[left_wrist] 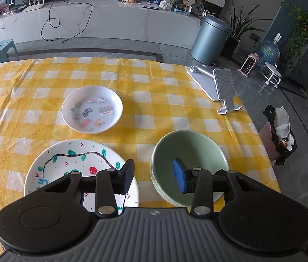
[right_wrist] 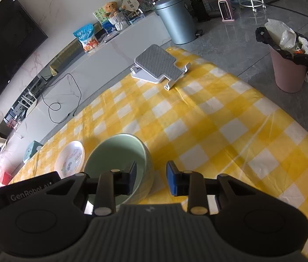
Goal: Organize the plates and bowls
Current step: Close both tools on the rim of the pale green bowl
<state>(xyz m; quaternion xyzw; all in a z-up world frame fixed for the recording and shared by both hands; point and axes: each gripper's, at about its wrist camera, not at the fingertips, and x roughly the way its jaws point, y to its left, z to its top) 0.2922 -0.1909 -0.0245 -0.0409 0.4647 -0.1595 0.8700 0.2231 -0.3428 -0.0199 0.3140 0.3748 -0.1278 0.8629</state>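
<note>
A pale green bowl [left_wrist: 189,152] stands on the yellow checked tablecloth [left_wrist: 154,87]. My left gripper [left_wrist: 154,178] is open, its right finger over the bowl's inside and its left finger over a white plate painted with a vine [left_wrist: 66,163]. A smaller white plate with stickers [left_wrist: 92,109] lies farther back. In the right wrist view my right gripper [right_wrist: 150,180] is open and straddles the green bowl's [right_wrist: 119,150] right wall, left finger inside. The sticker plate [right_wrist: 71,161] lies to the left of the bowl.
A grey tablet stand [left_wrist: 221,85] [right_wrist: 156,65] sits at the table's far right corner. The other gripper's black body [right_wrist: 29,192] shows at the left. On the floor are a pink waste bin [right_wrist: 289,65] and a grey can [left_wrist: 210,39].
</note>
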